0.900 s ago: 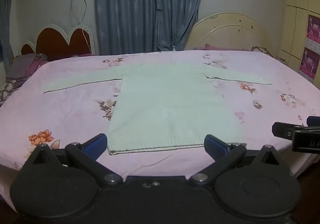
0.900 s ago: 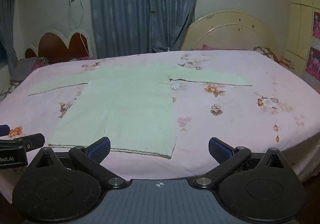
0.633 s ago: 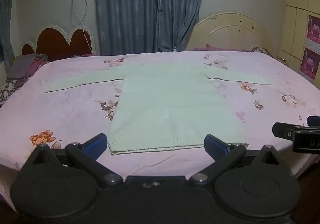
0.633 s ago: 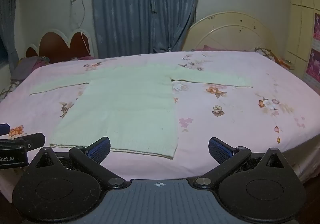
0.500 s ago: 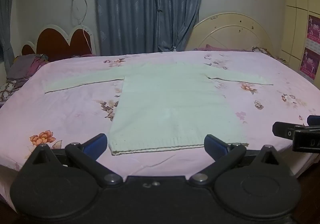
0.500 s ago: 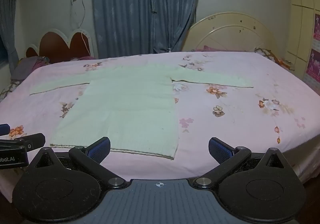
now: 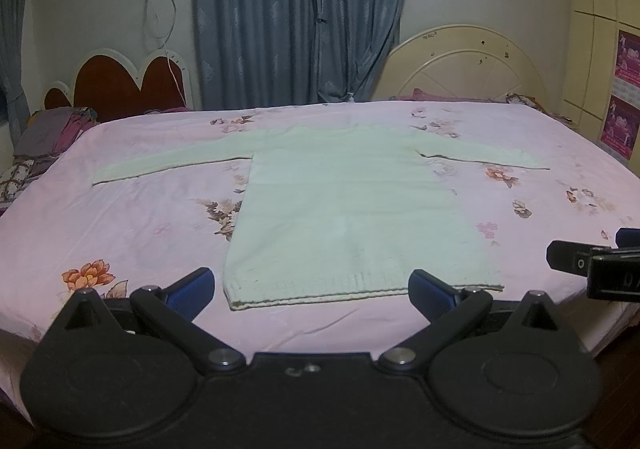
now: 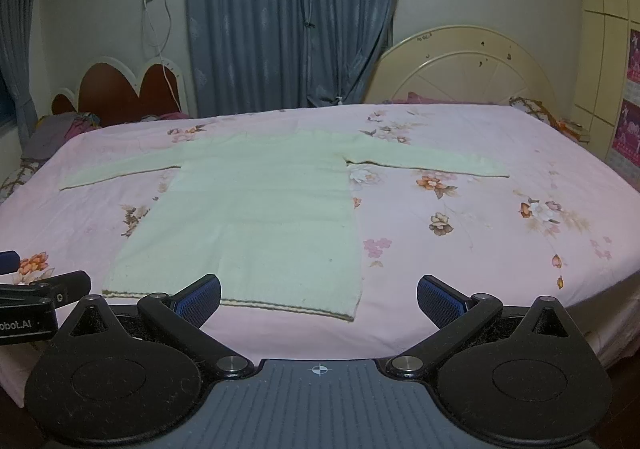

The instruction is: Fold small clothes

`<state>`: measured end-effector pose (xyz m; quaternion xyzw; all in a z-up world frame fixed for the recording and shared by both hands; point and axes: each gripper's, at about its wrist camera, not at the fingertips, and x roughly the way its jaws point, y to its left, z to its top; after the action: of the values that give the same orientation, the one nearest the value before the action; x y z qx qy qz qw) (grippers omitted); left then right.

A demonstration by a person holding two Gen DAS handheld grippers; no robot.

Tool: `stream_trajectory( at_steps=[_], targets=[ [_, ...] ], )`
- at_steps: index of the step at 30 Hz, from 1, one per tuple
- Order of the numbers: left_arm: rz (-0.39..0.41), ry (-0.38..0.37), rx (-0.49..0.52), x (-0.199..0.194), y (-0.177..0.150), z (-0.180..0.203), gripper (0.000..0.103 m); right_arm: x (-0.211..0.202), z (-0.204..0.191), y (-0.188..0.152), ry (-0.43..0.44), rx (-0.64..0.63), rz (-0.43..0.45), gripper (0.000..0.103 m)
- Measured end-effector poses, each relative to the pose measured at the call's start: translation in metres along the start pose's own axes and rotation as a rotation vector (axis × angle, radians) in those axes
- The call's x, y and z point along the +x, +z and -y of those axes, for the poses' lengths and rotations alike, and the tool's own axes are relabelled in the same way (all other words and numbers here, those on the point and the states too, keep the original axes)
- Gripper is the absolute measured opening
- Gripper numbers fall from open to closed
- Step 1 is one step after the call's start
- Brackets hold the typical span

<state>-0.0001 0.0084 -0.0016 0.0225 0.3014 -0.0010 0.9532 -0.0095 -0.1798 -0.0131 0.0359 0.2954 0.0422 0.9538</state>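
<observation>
A pale green long-sleeved sweater (image 7: 348, 209) lies flat on the pink floral bedsheet (image 7: 140, 225), both sleeves spread out sideways, hem toward me. It also shows in the right wrist view (image 8: 256, 217). My left gripper (image 7: 312, 291) is open and empty, hovering just before the hem at the bed's near edge. My right gripper (image 8: 318, 299) is open and empty, in front of the hem's right corner. Each gripper shows at the edge of the other's view: the right one (image 7: 592, 265) and the left one (image 8: 36, 297).
The bed has a cream round headboard (image 7: 460, 65) at the right and a red heart-shaped headboard (image 7: 128, 85) at the left. Pillows (image 7: 44, 137) lie at the far left. Blue curtains (image 7: 300, 17) hang behind. A wardrobe (image 7: 608, 49) stands at the right.
Both views have shifted very slightly; the sweater sits a touch lower and nearer in the frames. Both grippers stay open and the sweater has not moved on the bed.
</observation>
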Motion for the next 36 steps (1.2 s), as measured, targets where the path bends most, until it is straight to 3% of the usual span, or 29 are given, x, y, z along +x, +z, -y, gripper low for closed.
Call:
stream_trajectory(
  at_steps=[36],
  targets=[
    [0.002, 0.011, 0.009, 0.0016, -0.0020, -0.0018, 0.103, 0.0055, -0.0030, 0.0013, 0.003, -0.010, -0.002, 0.103]
  ],
)
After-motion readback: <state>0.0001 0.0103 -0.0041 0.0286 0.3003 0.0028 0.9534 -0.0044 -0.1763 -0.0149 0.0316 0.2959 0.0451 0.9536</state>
